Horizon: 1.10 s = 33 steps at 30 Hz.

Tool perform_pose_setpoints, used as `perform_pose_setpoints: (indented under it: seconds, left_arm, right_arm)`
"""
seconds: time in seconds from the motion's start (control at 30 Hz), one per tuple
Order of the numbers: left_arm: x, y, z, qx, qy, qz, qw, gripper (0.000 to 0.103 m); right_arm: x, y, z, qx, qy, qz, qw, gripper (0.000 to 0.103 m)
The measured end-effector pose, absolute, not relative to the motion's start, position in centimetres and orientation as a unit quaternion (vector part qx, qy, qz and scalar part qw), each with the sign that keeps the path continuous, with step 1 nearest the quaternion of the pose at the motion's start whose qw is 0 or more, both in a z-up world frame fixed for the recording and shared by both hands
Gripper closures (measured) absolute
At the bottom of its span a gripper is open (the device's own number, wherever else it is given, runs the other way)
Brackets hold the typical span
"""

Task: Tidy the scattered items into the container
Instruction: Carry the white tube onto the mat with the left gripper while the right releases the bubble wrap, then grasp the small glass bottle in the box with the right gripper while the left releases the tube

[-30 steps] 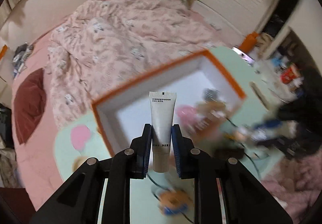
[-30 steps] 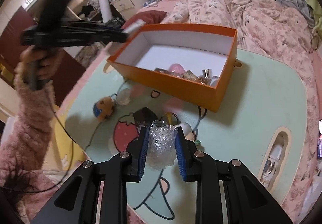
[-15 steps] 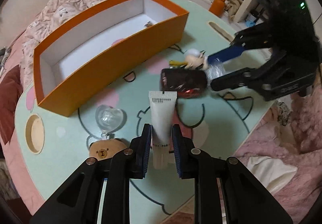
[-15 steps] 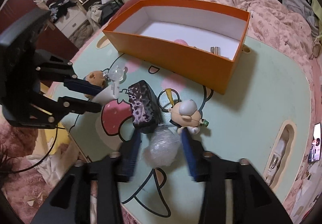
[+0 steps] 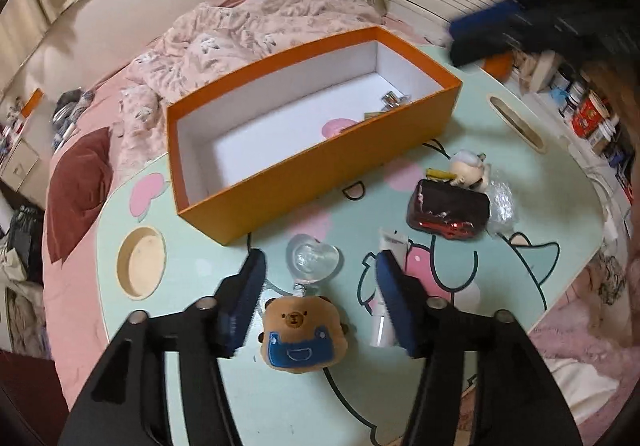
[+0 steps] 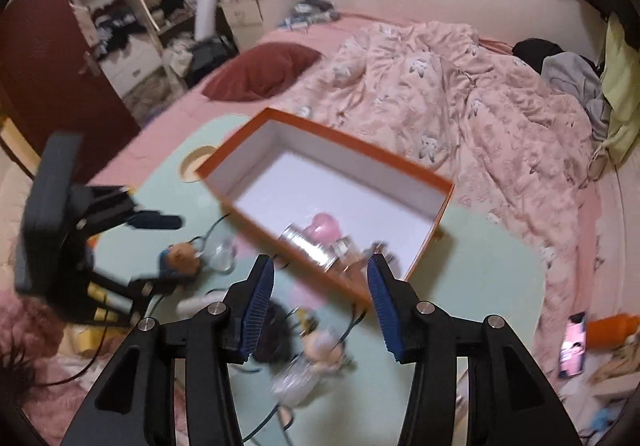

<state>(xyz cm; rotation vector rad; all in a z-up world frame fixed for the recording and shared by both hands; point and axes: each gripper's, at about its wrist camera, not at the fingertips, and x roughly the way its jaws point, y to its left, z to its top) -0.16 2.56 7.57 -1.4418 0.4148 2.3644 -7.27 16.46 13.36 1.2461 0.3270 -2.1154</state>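
Fingers of the left gripper (image 5: 318,298) are spread wide and hold nothing; between them on the surface (image 5: 460,326) lie a clear heart-shaped charm (image 5: 314,261) and, nearer the camera, a brown bear plush (image 5: 302,336) in a blue bib. A white tube (image 5: 390,270) lies flat just behind the right-hand finger, partly hidden by it; whether it touches the pad cannot be told. From the bear, at about 2 o'clock, sits a dark red pouch (image 5: 448,207), with a crumple of clear wrap (image 5: 502,203) against its far side and a small doll figure (image 5: 468,165) just beyond it. At 12 o'clock stands the orange box (image 5: 320,165), open-topped and white inside, with a pink item (image 5: 336,125) and a small metal piece (image 5: 390,99) in its right half.

In the right wrist view the right gripper (image 6: 320,302) is likewise wide open and empty, held above the near corner of the box (image 6: 400,169), where a metal tin (image 6: 304,244) and the pink item (image 6: 326,224) show, blurred. Below the fingers the dark pouch (image 6: 276,338), the doll (image 6: 324,346) and the wrap (image 6: 294,382) lie smeared on the surface. At 9 o'clock the left gripper appears, with the bear (image 6: 180,260) beside its tips. Beyond the box lies a bed with a pink quilt (image 6: 460,105) and a dark red pillow (image 6: 260,71).
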Motion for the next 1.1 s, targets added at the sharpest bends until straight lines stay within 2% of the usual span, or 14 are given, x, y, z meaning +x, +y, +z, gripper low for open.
perform_pose_setpoints:
  seconds: [0.1,0.57,0.67,0.8,1.1]
  left_arm:
    - [-0.2,2.2,7.2,-0.51,0.139,0.832,0.168,0.043]
    - [0.4,1.1,7.6,-0.498,0.135,0.84,0.167,0.043]
    - [0.6,1.3,7.7,-0.496,0.139,0.84,0.174,0.043]
    - [0.7,1.9,7.7,-0.493,0.151,0.839,0.177,0.043]
    - [0.8,2.0,8.0,-0.488,0.15,0.84,0.183,0.043]
  right_arm:
    - [-10.2,15.1,12.6,0.495,0.161,-0.8,0.298,0.071]
    - [-16.2,11.7,4.5,0.651,0.282,-0.67,0.219,0.072]
    - [-16.6,11.4,3.6,0.654,0.303,-0.664,0.197,0.072]
    - [-17.1,10.8,2.7,0.665,0.303,-0.653,0.2,0.084]
    - [-16.8,10.4,2.3,0.651,0.307,-0.666,0.195,0.086]
